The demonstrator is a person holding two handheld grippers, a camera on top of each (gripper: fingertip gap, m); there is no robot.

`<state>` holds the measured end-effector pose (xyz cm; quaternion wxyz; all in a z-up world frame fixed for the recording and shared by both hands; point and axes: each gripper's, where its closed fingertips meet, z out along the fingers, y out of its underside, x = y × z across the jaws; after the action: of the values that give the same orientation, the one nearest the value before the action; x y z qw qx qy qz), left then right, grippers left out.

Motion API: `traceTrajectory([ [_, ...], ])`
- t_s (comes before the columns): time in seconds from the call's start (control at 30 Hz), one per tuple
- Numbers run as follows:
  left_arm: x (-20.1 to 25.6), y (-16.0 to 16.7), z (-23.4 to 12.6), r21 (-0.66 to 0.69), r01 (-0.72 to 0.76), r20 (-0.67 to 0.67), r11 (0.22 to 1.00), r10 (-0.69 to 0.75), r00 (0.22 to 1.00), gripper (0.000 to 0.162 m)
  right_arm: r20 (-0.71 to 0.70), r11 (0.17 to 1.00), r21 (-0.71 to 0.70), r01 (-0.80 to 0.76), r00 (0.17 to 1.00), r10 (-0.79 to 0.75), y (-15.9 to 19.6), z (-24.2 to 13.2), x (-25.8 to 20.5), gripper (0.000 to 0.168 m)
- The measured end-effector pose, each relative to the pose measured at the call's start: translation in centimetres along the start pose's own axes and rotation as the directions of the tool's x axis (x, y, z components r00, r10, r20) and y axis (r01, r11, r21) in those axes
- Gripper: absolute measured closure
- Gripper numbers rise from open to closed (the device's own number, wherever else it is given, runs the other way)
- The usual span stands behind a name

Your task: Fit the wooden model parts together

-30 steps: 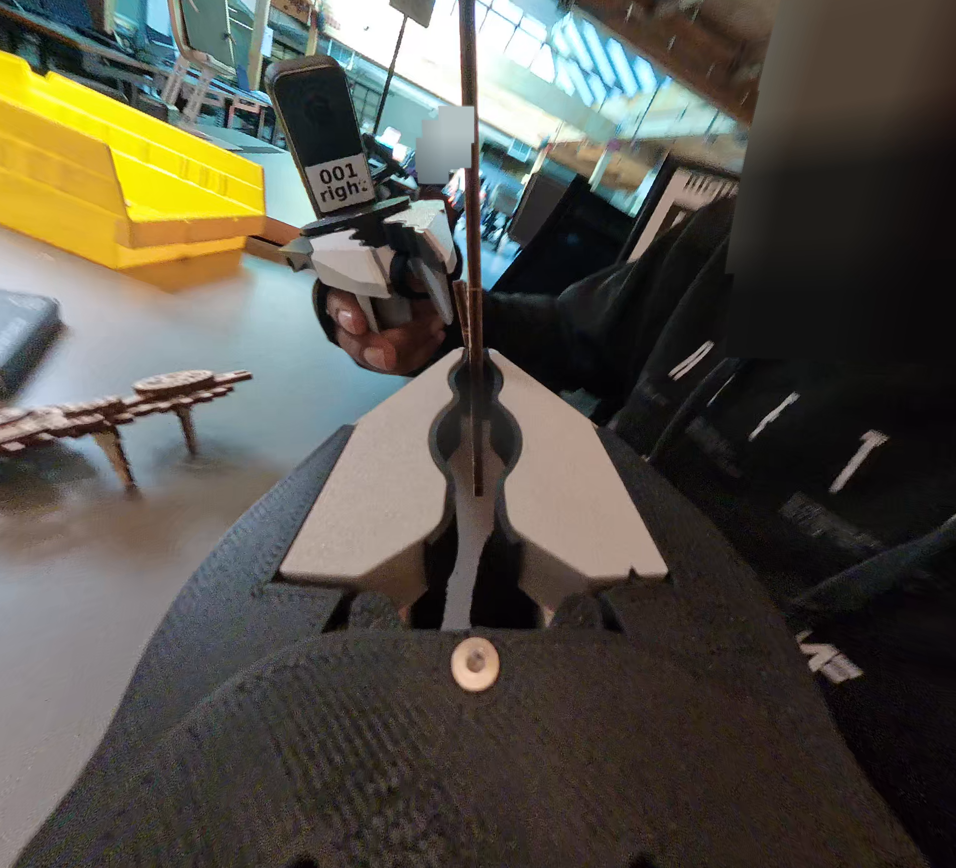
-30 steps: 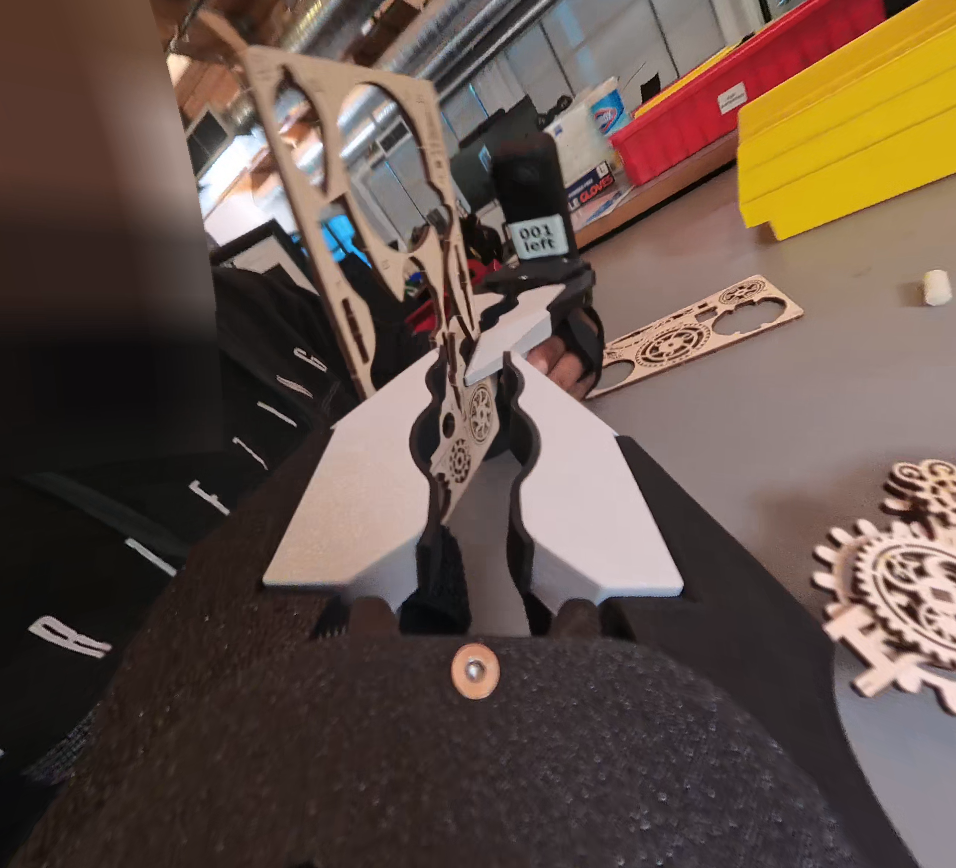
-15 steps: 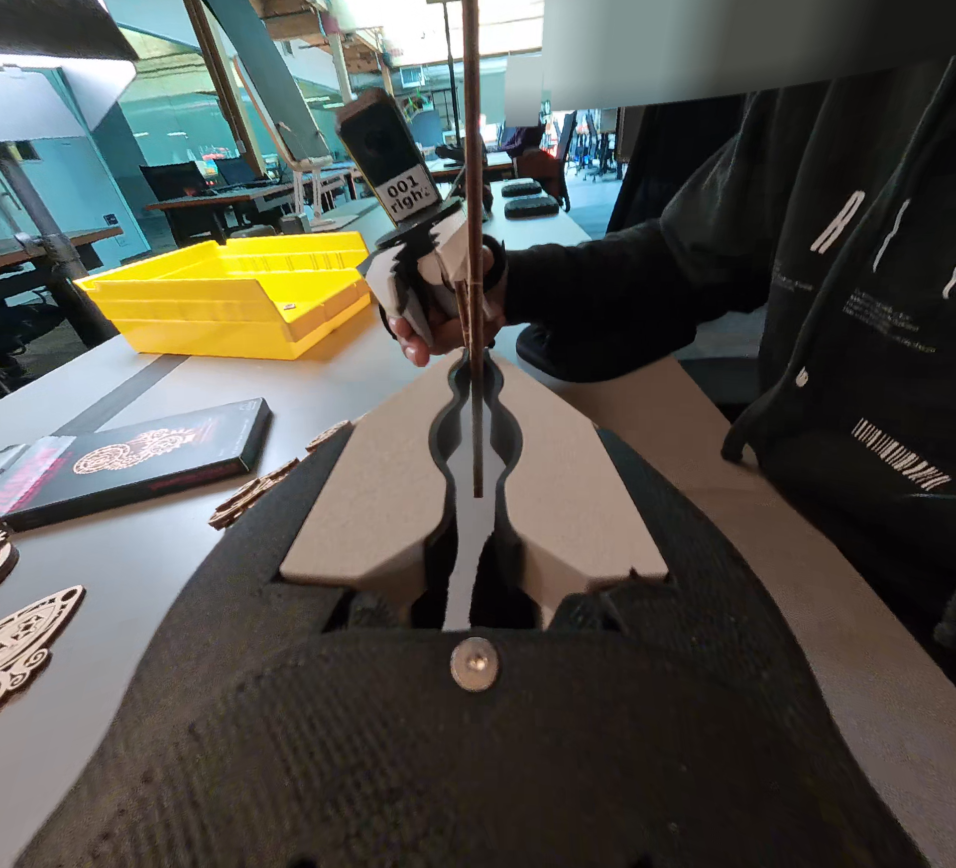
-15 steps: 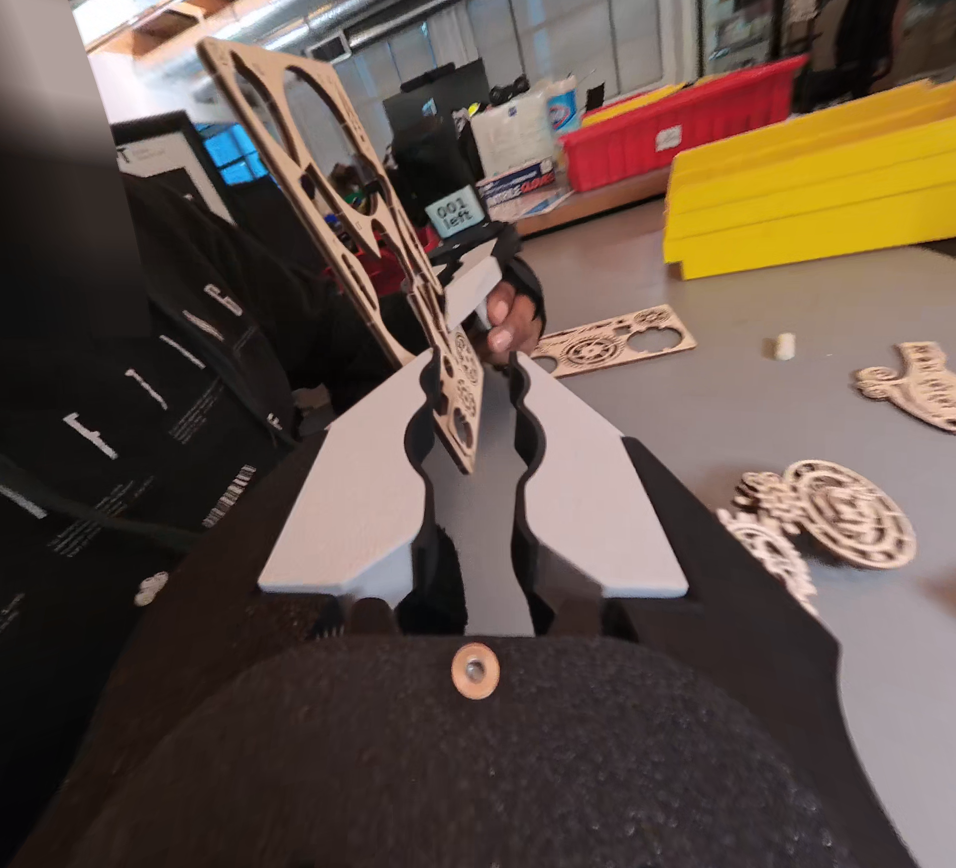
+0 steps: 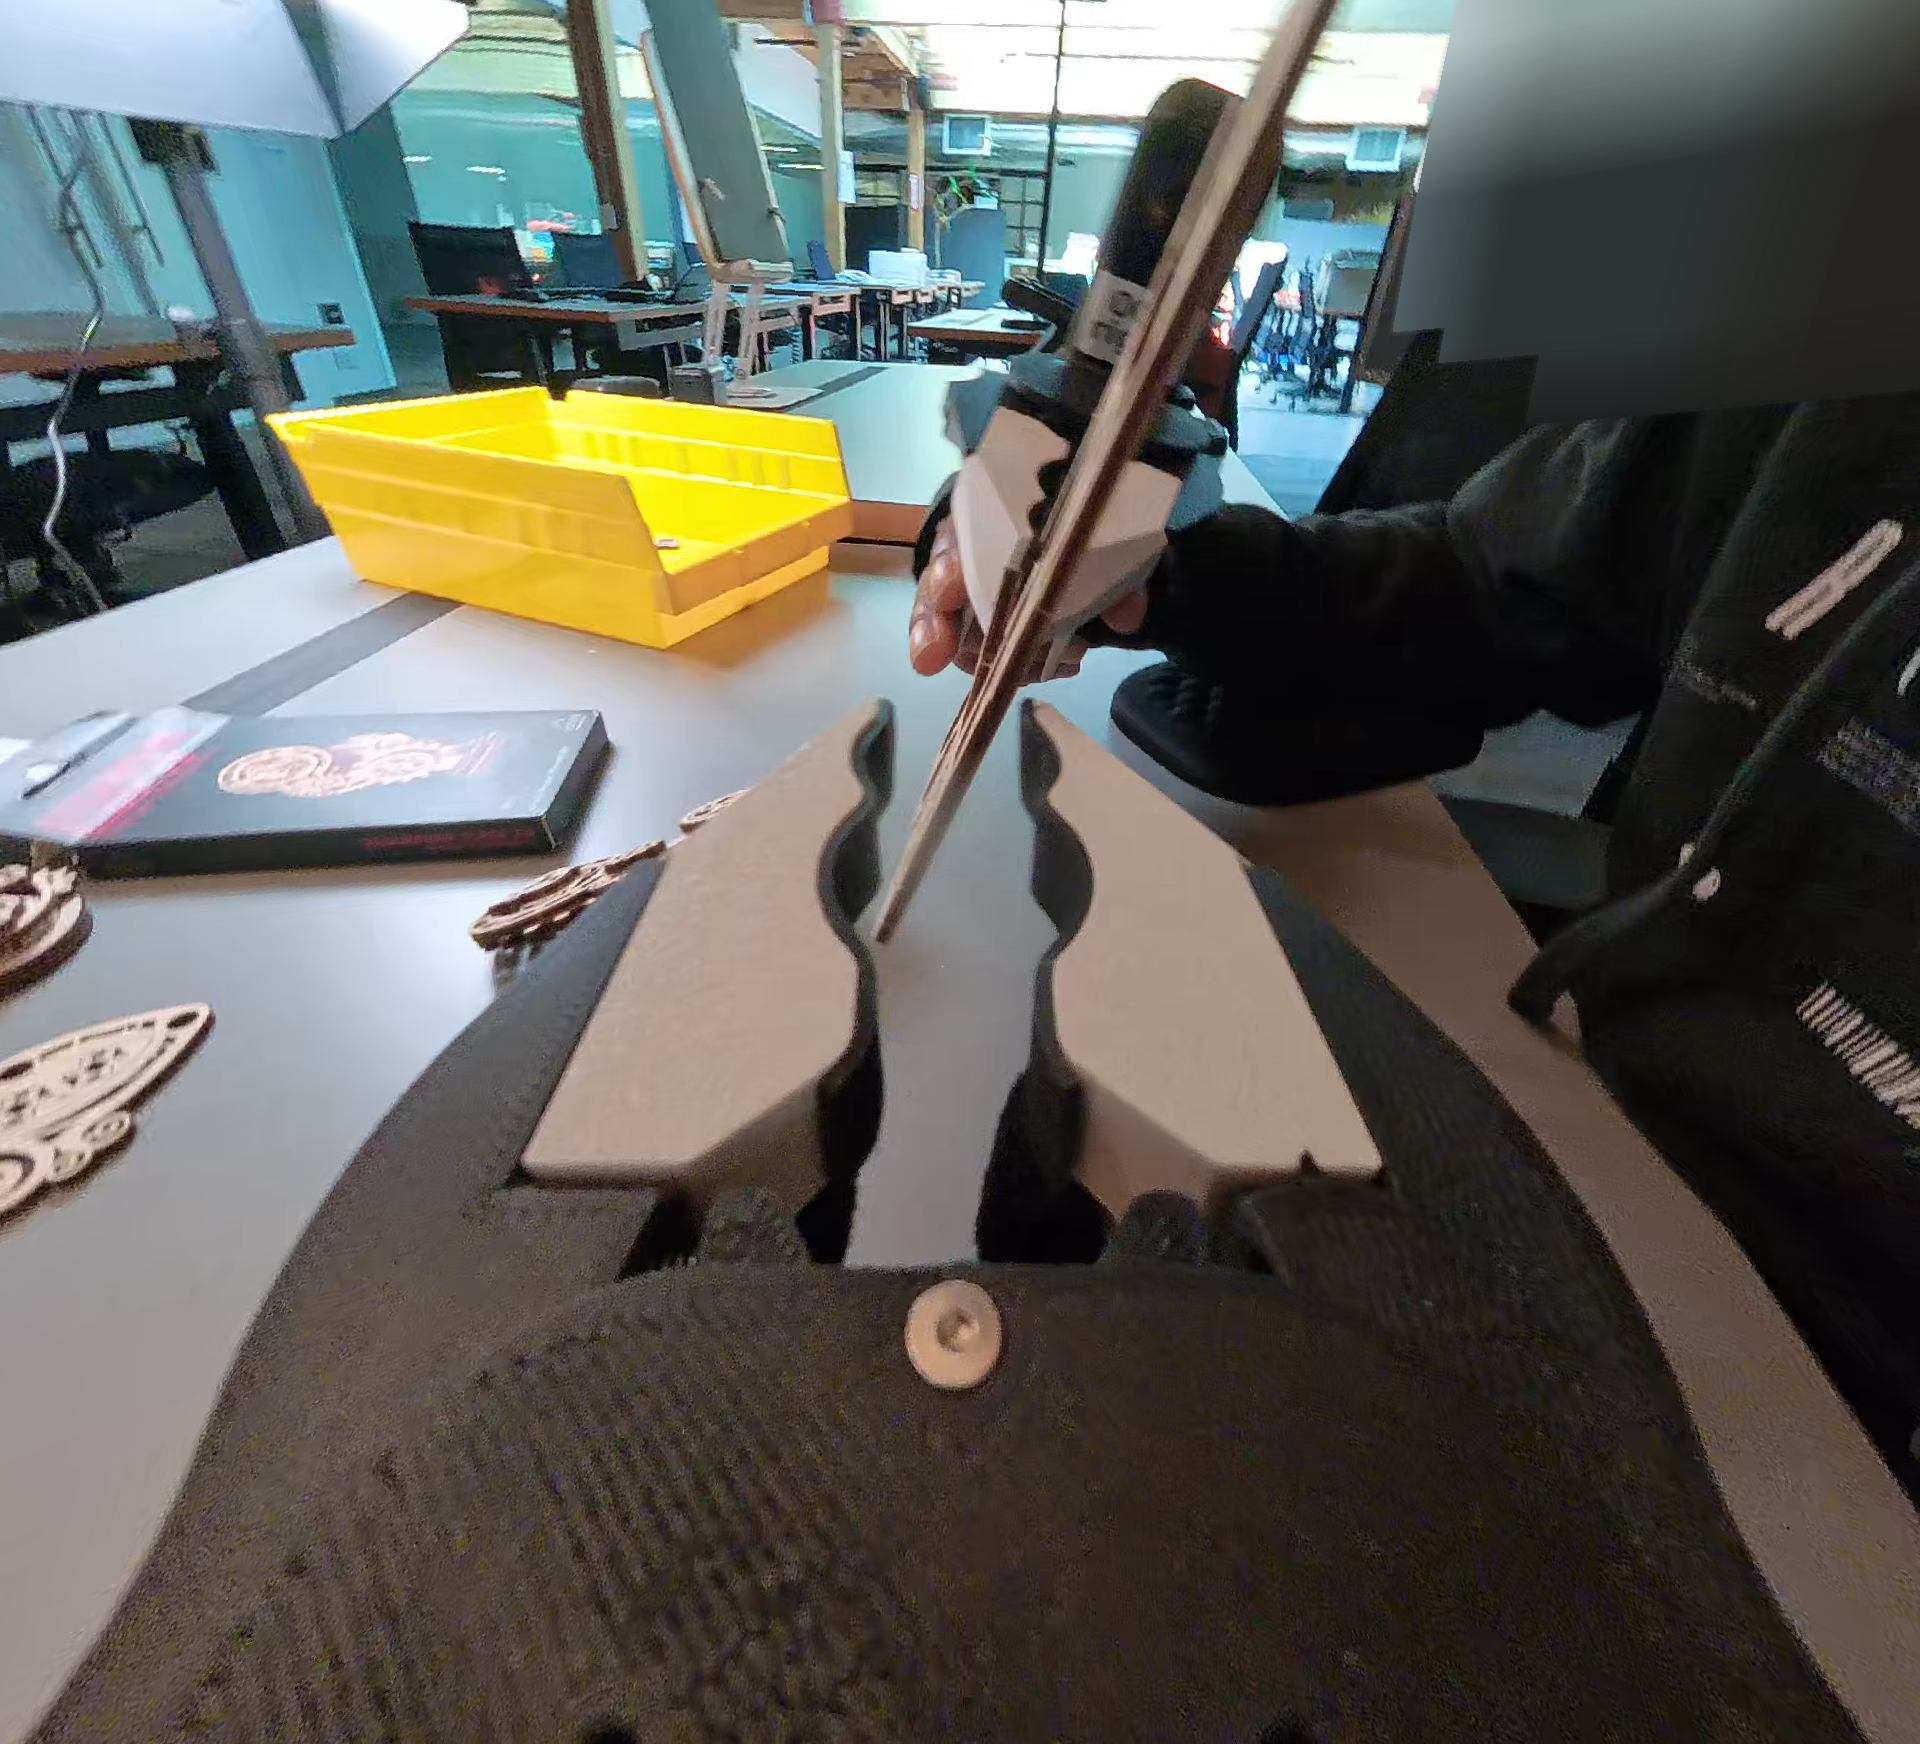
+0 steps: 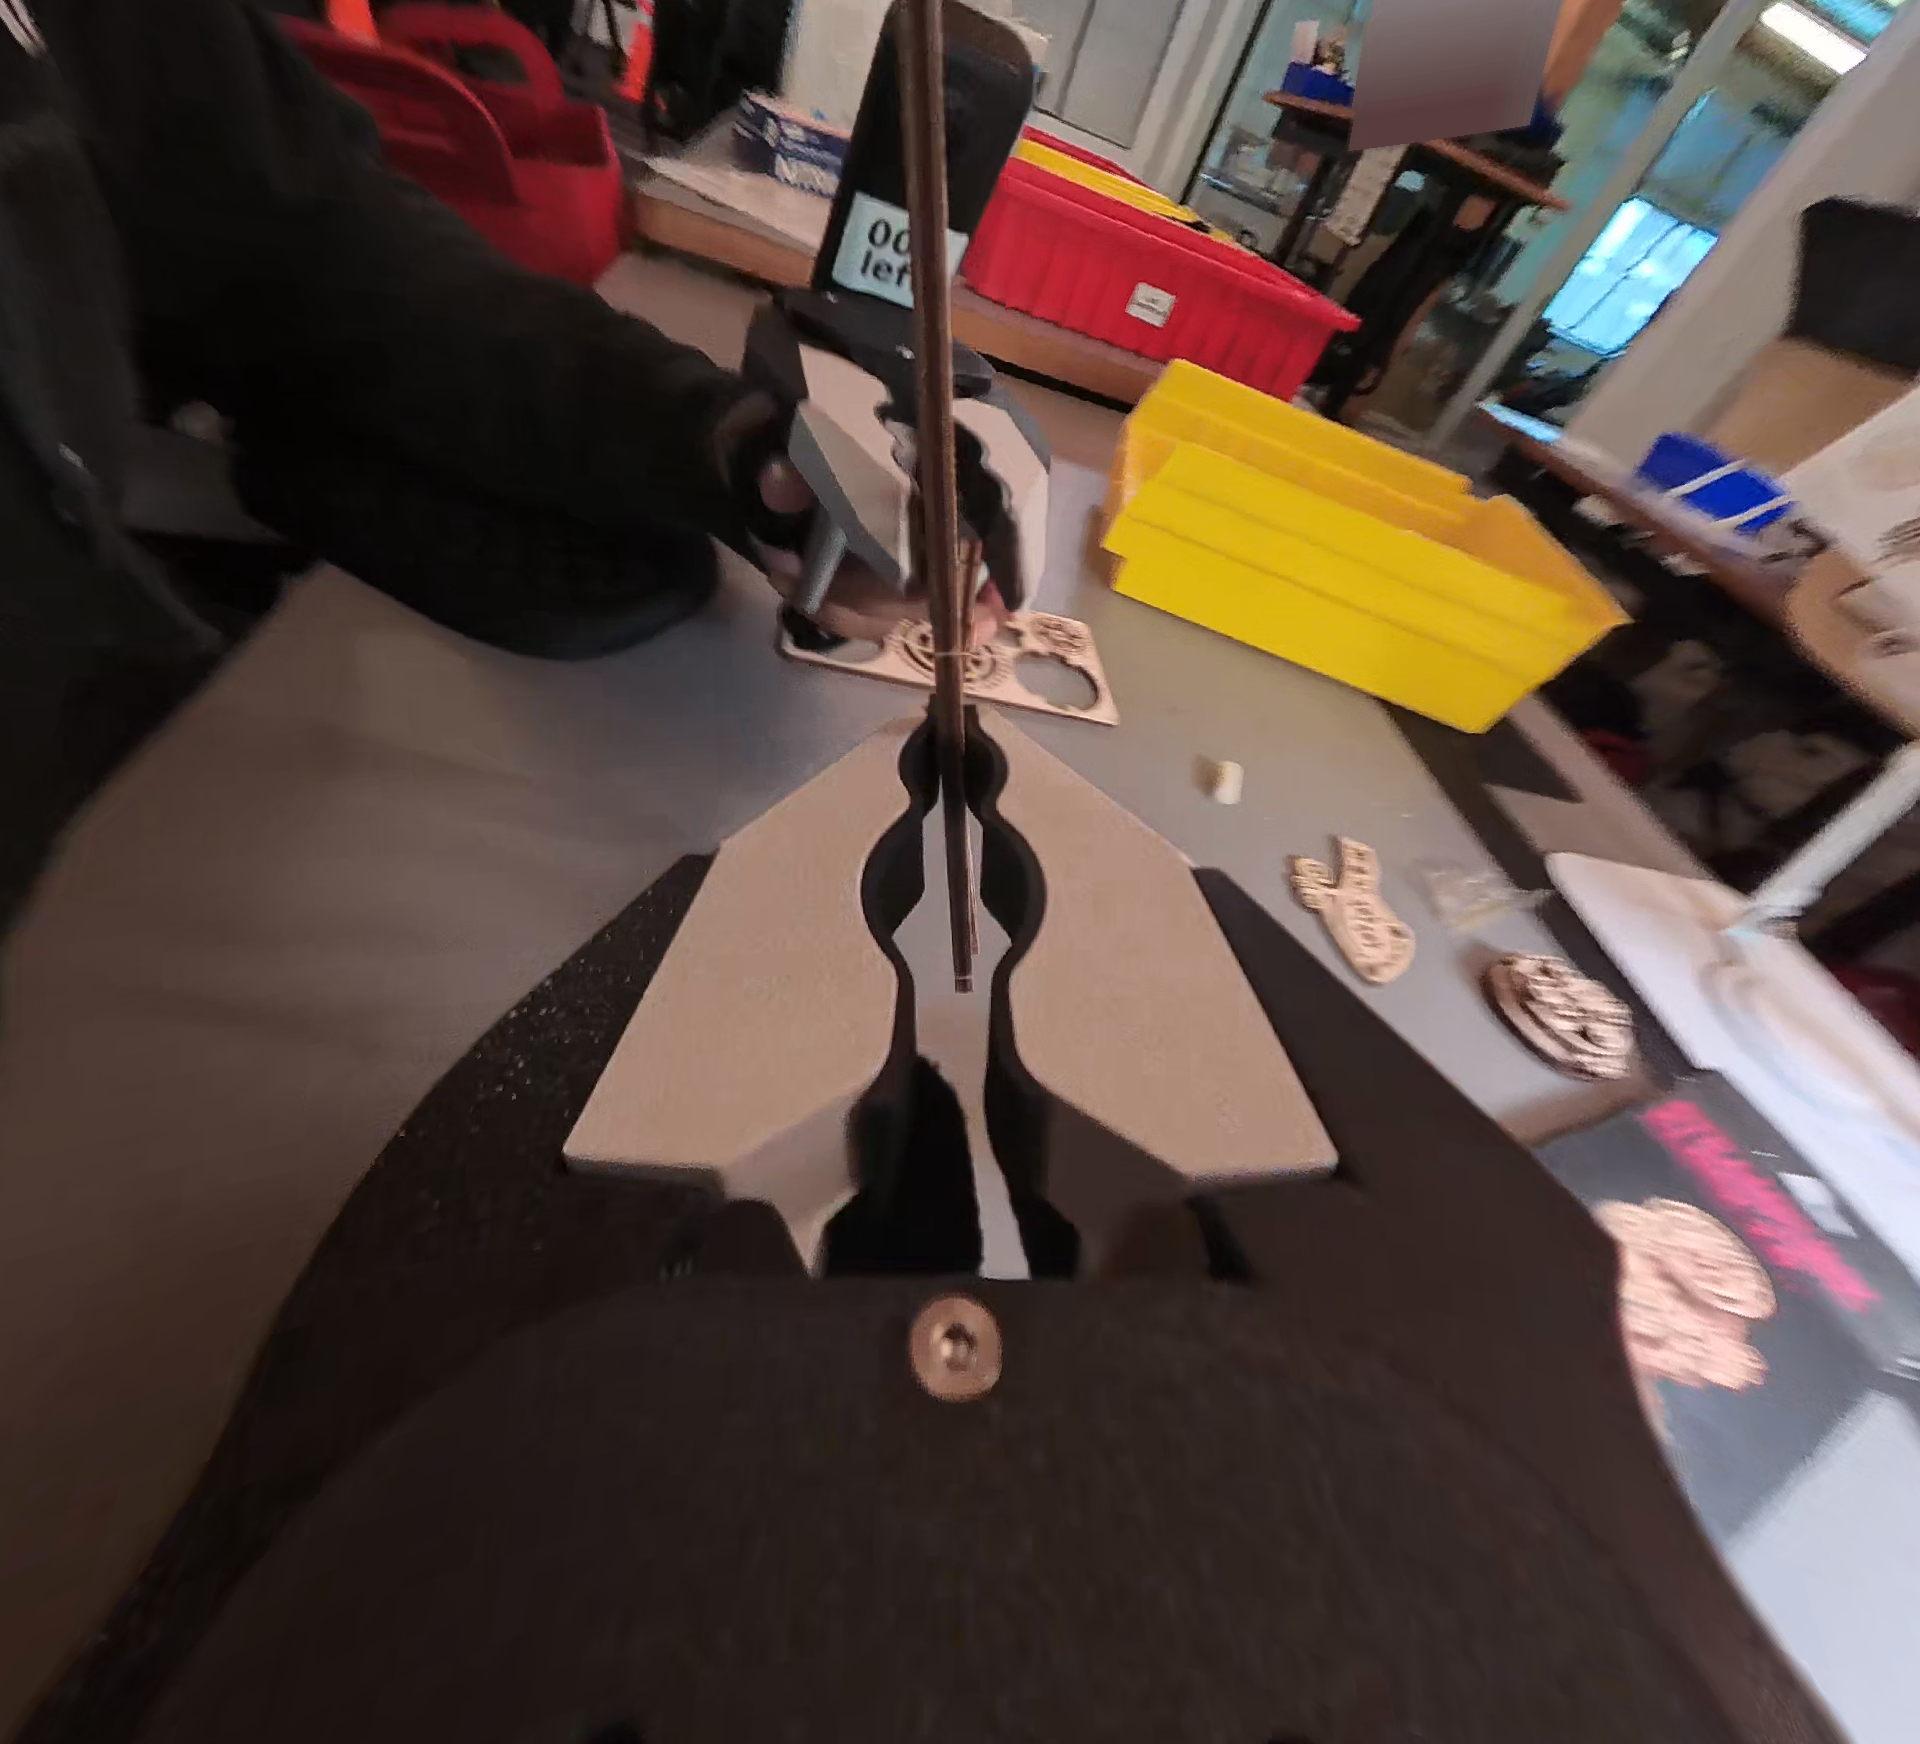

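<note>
A thin wooden parts sheet stands edge-on in the right wrist view. My right gripper is shut on its lower end. In the left wrist view the same sheet leans up to the right. Its lower corner hangs between the fingers of my left gripper, which is open and apart from it. The right gripper shows farther off there, clamped on the sheet. The left gripper shows behind the sheet in the right wrist view, jaws apart.
A yellow bin stands at the back of the grey table. A black box and loose wooden gear pieces lie left. The right view shows a flat cut-out sheet, loose pieces, a small white peg and red bins. Across from one pair of fingers to the other is roughly 4 cm.
The left gripper was shut on the sheet and has opened. The right gripper was open around it and has shut on it. The sheet now leans in the left view.
</note>
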<state>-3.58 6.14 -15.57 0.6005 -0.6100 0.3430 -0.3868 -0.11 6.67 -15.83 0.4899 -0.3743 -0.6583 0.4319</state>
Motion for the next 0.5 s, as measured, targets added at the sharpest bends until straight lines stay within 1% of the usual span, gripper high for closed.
traceTrajectory([
  [0.07, -1.0, -0.6, -0.6, 0.032, 0.106, 0.002, 0.994, -0.106, 0.994, 0.126, -0.071, 0.992, -0.038, 0.117, 0.99, -0.119, 0.2, -0.3, 0.8, 0.167],
  [0.1, -1.5, -1.0, -1.0, 0.059, 0.173, -0.005, 0.983, -0.173, 0.985, 0.123, -0.106, 0.984, -0.053, 0.169, 0.979, -0.173, 0.3, -0.6, 1.3, 0.167],
  [0.17, -2.8, -1.9, -1.9, 0.125, 0.331, -0.027, 0.935, -0.33, 0.944, 0.123, -0.177, 0.956, -0.091, 0.279, 0.94, -0.291, 0.3, -1.1, 2.2, 0.167],
  [0.23, -3.9, -2.3, -2.6, 0.18, 0.499, -0.081, 0.848, -0.493, 0.866, 0.122, -0.224, 0.899, -0.17, 0.403, 0.873, -0.434, 0.6, -1.4, 3.0, 0.167],
  [0.3, -4.6, -1.8, -2.6, 0.183, 0.631, -0.127, 0.754, -0.618, 0.776, 0.119, -0.229, 0.818, -0.261, 0.513, 0.79, -0.568, 1.3, -1.2, 3.3, 0.167],
  [0.4, -3.9, -0.6, -1.6, 0.117, 0.762, -0.196, 0.637, -0.737, 0.647, 0.112, -0.192, 0.688, -0.345, 0.639, 0.67, -0.718, 2.0, -0.4, 2.8, 0.167],
  [0.43, -3.5, -0.5, -1.2, 0.089, 0.798, -0.232, 0.596, -0.767, 0.598, 0.108, -0.176, 0.654, -0.354, 0.669, 0.639, -0.749, 2.1, 0.0, 2.4, 0.167],
  [0.5, -3.1, -0.3, -1.0, 0.061, 0.853, -0.277, 0.519, -0.812, 0.514, 0.106, -0.164, 0.595, -0.365, 0.716, 0.58, -0.798, 2.1, 0.6, 1.9, 0.168],
])
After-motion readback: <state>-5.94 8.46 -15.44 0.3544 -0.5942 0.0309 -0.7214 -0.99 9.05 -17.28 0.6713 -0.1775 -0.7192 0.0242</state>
